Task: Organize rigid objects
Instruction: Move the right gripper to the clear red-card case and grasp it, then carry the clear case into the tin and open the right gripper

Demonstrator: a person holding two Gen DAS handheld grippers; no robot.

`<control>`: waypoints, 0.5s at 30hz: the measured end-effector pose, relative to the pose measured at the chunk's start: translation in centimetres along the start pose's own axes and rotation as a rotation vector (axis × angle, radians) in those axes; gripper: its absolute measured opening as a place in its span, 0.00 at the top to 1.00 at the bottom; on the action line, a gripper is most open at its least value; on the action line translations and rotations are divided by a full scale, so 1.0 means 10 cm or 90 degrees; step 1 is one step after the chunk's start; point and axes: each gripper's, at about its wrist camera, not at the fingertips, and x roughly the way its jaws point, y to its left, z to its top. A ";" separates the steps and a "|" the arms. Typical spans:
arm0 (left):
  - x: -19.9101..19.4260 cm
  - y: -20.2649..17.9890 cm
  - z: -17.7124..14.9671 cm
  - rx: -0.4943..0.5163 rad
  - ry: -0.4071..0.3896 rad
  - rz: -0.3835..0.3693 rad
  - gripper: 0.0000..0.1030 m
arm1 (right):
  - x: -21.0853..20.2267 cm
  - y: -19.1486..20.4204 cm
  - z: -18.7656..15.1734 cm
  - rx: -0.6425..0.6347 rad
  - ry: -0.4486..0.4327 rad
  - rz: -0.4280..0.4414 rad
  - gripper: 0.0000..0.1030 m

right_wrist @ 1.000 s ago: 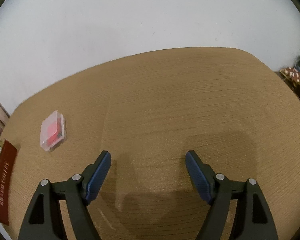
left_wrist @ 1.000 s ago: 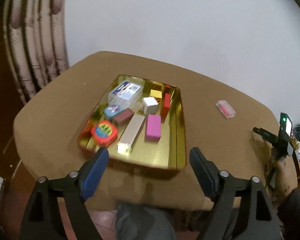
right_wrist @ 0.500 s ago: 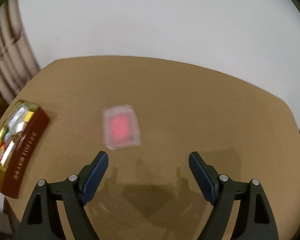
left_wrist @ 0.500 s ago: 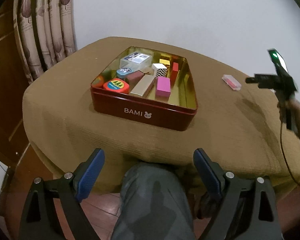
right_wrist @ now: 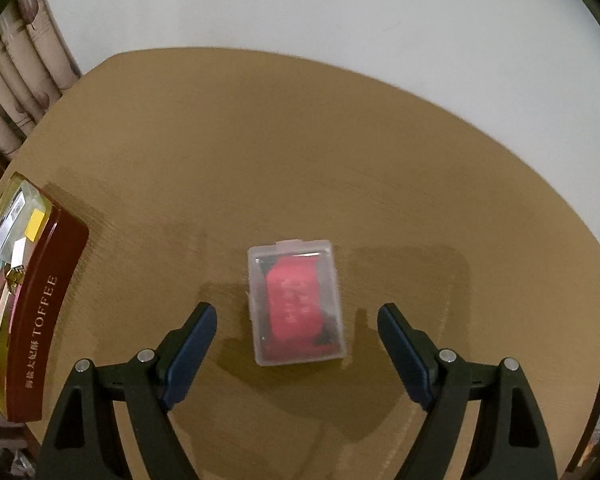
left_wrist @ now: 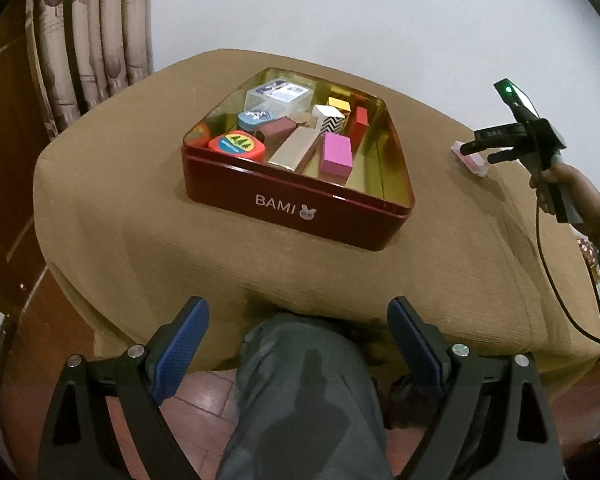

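A clear plastic case with a red insert [right_wrist: 296, 304] lies flat on the tan table, alone, right of the tin. My right gripper [right_wrist: 296, 316] is open, its fingers either side of the case and just above the table. It also shows in the left wrist view [left_wrist: 488, 150], over the case [left_wrist: 474, 162]. A red tin [left_wrist: 300, 208] with a gold inside holds several small boxes and blocks; its side shows in the right wrist view [right_wrist: 48, 292]. My left gripper [left_wrist: 298, 332] is open and empty, held back off the table's front edge above a knee.
The tan tablecloth [left_wrist: 140, 208] drapes over the table's rounded edges. A curtain [left_wrist: 88, 40] hangs at the back left and a white wall stands behind. A cable [left_wrist: 556, 288] hangs from the right gripper. The person's leg [left_wrist: 304, 392] is below the front edge.
My right gripper has swung left and down until the clear case lies between its fingers. My left gripper has pulled back and down from over the tin to off the table's front edge.
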 end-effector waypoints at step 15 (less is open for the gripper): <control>0.10 0.03 -0.03 -0.017 0.030 0.021 0.14 | 0.11 -0.15 -0.15 0.013 -0.006 0.008 0.46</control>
